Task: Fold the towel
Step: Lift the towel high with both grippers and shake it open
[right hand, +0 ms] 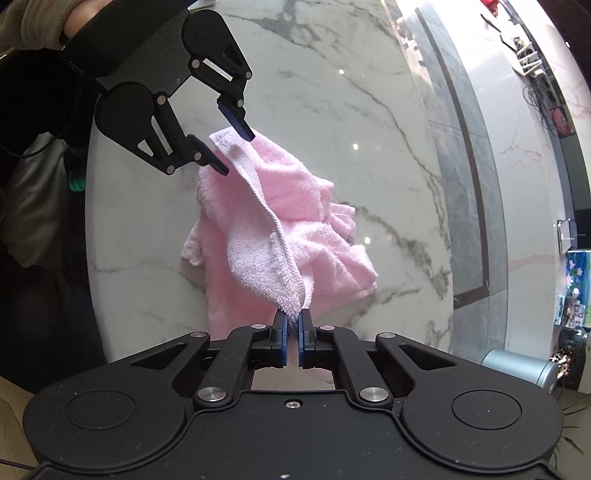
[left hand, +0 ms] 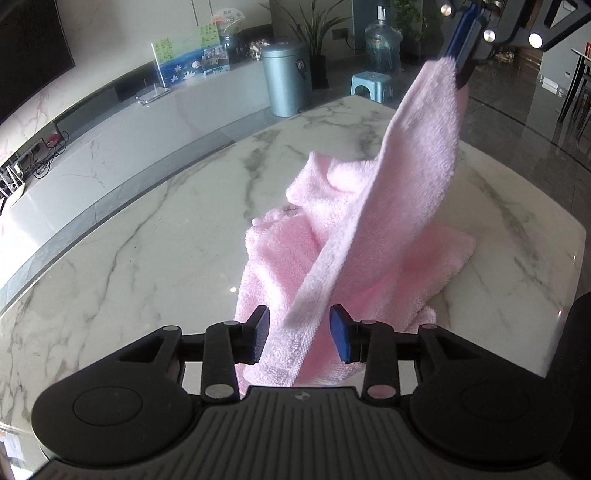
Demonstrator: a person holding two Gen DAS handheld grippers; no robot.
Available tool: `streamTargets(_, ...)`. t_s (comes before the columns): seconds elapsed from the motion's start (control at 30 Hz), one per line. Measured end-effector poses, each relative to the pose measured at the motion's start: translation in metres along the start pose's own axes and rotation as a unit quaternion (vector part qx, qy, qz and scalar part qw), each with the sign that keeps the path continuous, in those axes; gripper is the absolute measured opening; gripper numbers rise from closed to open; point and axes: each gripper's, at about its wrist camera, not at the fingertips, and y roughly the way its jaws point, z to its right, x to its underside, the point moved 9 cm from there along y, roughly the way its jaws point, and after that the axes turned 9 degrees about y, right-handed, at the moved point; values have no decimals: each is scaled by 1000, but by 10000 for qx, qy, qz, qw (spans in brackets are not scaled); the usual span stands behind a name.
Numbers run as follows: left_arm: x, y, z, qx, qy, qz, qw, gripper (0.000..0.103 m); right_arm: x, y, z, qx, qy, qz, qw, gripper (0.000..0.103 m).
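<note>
A pink towel [left hand: 354, 236] lies crumpled on the white marble table [left hand: 147, 251], with one edge lifted off it. My right gripper [right hand: 292, 328] is shut on a corner of the towel [right hand: 266, 229] and holds it up; it shows at the top right of the left wrist view [left hand: 465, 55]. My left gripper [left hand: 301, 332] is open, with the lifted towel edge running between its fingers, not pinched. In the right wrist view the left gripper [right hand: 238, 151] is open around the far end of that edge.
A grey bin [left hand: 286, 77], a blue stool [left hand: 371, 86] and a water jug [left hand: 382, 46] stand on the floor beyond the table's far edge. A low white cabinet [left hand: 122, 136] runs along the left. The person's sleeve [right hand: 37, 22] shows at the top left.
</note>
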Motion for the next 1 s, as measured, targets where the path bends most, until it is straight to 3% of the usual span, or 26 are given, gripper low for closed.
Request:
streamTargets(0.43, 13, 31, 6, 147, -168, -261, 9994, 35, 23, -27, 2, 177, 399, 238, 9988, 3)
streamTargets(0.47, 13, 34, 5, 172, -236, -282, 9992, 33, 26, -30, 2, 202, 407, 218, 9987, 3)
streamTargets(0.57, 14, 33, 2, 247, -410, -364, 9982, 11, 33, -35, 3, 270, 478, 170, 9983, 3)
streamTargets(0.67, 14, 24, -3, 300, -519, -372, 9975, 5, 40, -37, 3, 288, 565, 124, 9979, 3)
streamTargets(1.0, -7, -33, -34, -213, -400, -201, 9988, 2, 49, -47, -2, 459, 659, 94, 9967, 3)
